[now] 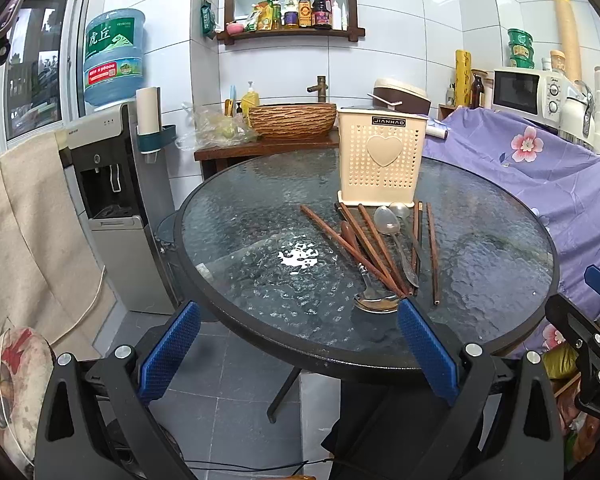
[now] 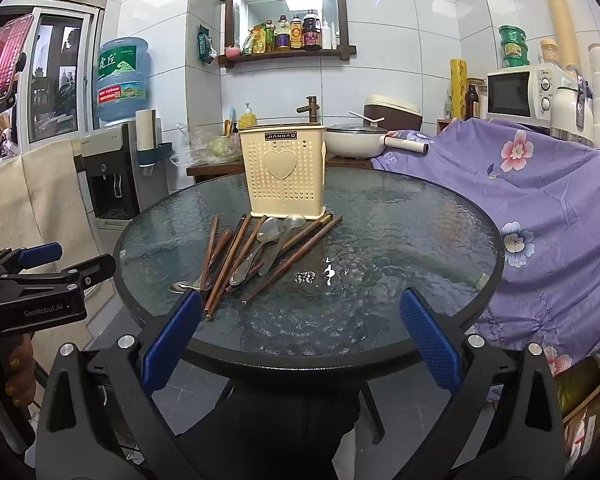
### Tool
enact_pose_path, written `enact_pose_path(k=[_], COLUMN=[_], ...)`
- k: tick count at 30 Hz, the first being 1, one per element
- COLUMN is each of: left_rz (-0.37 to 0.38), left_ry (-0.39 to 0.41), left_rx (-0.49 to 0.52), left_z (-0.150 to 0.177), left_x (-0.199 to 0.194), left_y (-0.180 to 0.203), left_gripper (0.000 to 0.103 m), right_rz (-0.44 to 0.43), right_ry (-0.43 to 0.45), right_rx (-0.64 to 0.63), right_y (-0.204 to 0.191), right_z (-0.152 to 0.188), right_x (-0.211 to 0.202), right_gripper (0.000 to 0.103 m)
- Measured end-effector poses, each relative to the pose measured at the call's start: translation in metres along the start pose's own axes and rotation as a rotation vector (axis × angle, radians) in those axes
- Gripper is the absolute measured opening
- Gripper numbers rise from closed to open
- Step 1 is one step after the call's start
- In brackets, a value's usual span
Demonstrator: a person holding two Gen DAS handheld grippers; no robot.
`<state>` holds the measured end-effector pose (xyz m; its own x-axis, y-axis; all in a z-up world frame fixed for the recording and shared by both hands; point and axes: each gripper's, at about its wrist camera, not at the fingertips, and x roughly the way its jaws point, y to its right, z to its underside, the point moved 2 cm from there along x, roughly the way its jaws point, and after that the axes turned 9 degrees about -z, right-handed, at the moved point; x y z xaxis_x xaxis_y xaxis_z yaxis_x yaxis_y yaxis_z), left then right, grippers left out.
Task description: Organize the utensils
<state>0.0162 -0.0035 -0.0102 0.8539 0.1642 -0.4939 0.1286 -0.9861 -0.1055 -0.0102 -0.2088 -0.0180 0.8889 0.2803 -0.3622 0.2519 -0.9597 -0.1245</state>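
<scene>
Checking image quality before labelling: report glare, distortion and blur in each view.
Left wrist view: white glare patch on the glass table left of the chopsticks; fisheye bends the wall tiles; black corners; utensils sharp. Right wrist view: smaller glare right of the utensil pile; same bending and dark corners; holder in focus.

Black gripper (image 2: 300,336) frames, blue textured pads (image 2: 172,340), silver screws, "GenRobot.AI" marking.
</scene>
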Motion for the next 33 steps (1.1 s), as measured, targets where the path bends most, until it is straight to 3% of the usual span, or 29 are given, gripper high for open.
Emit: enact_pose_path(k=[33], left_rz=[-0.007], left_ry=[-0.01], left_rx=[0.001], left_z=[0.0023], left_x=[0.0022], left_y=[-0.0068], left_gripper=[0.097], right_rz=[0.006], right_ry=[-0.017], right_rx=[0.01], right_y=[-0.0009], right_z=[0.0034], right_x=[0.002], right_gripper=[0.097])
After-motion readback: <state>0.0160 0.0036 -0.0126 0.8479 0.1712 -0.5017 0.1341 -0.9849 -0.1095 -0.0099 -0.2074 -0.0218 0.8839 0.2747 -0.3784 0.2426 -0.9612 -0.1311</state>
